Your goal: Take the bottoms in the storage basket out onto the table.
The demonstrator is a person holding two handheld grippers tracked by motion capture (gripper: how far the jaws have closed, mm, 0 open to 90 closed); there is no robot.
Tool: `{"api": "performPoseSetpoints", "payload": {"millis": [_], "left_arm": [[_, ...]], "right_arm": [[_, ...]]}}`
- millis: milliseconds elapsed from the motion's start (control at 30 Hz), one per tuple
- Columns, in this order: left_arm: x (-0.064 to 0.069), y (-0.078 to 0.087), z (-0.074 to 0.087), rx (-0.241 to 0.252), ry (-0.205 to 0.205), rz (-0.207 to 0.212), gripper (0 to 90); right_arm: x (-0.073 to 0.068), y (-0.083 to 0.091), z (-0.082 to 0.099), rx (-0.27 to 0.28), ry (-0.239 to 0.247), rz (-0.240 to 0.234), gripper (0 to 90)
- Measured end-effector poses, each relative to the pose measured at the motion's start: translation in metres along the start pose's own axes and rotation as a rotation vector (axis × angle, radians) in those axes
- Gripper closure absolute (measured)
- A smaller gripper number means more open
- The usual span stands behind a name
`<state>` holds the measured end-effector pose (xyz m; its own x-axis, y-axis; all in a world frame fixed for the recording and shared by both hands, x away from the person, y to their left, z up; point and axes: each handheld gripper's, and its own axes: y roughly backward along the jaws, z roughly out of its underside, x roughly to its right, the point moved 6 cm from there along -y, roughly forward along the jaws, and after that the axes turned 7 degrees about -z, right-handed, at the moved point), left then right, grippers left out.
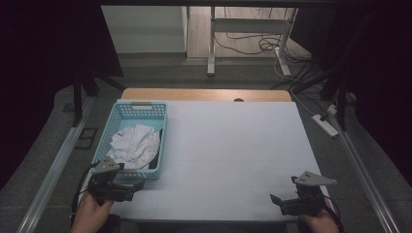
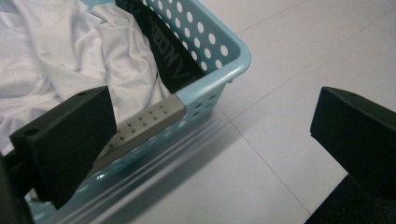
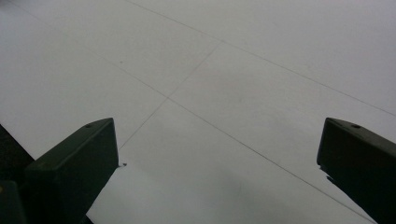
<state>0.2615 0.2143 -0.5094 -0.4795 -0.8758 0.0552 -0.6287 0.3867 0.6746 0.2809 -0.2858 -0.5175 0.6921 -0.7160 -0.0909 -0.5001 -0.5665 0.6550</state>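
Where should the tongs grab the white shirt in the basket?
Probably pinch a raised fold of the white shirt from above with the left tongs. It lies crumpled with ridges sticking up, and the blue basket walls block any sideways approach.

Quick count: one light blue perforated basket (image 1: 127, 112) on the left of the worktop (image 1: 233, 150), with two pieces of clothing in it, one crumpled white garment (image 1: 133, 145) and one black one (image 2: 175, 65) with lettering. Two tools, left tool (image 1: 127, 187) and right tool (image 1: 284, 201), at the near edge.
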Motion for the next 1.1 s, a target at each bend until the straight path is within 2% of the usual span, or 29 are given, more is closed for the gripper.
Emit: {"api": "performPoseSetpoints", "payload": {"millis": [500,633,767,867,1100], "left_arm": [[-0.011,-0.014,-0.015,-0.021,0.016,-0.034,0.0],[-0.013,-0.018,-0.022,-0.025,0.015,0.005,0.0],[-0.016,-0.022,-0.027,-0.037,0.008,0.018,0.0],[-0.017,-0.024,-0.03,-0.04,0.002,0.019,0.0],[-0.022,-0.028,-0.035,-0.046,-0.01,-0.009,0.0]], "right_arm": [[-0.001,-0.002,0.001,-0.018,0.007,-0.001,0.0],[-0.001,-0.002,0.001,-0.019,0.009,-0.002,0.0],[-0.001,-0.002,0.001,-0.021,0.009,-0.002,0.0],[-0.001,-0.002,0.001,-0.021,0.01,-0.003,0.0],[-0.001,-0.002,0.001,-0.022,0.009,-0.003,0.0]]}}
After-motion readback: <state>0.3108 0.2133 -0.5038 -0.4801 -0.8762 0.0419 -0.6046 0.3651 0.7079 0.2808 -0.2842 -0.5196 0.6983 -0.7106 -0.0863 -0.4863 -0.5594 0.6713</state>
